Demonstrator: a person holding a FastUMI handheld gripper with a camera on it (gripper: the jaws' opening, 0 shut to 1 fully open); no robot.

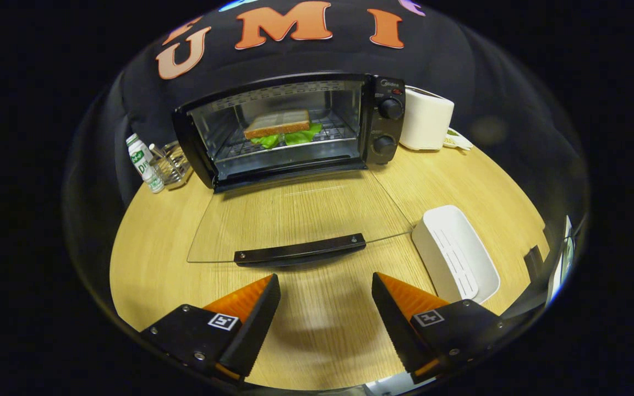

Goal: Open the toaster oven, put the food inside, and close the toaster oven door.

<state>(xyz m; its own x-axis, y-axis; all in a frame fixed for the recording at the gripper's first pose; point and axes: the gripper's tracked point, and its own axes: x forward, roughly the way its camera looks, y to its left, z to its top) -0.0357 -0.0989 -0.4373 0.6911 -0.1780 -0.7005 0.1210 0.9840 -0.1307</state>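
Across the middle of the frame I see the bench (146, 258), with the toaster oven (295, 126) at upper centre, its glass door (295, 214) folded flat toward me. Its sandwich (278, 125) already sits on the rack, so I judge closing remains. My gripper (326, 300) hangs just short of the door handle (300, 250), jaws spread and empty, beside the white tray (454, 253) at lower right.

Small grey brand mark on toaster oven (295, 129) control panel, above the knobs, too small to read; green-and-white label on bottle (144, 162), unreadable; square black-and-white coded markers on both fingers of gripper (325, 286), spread, holding nothing.
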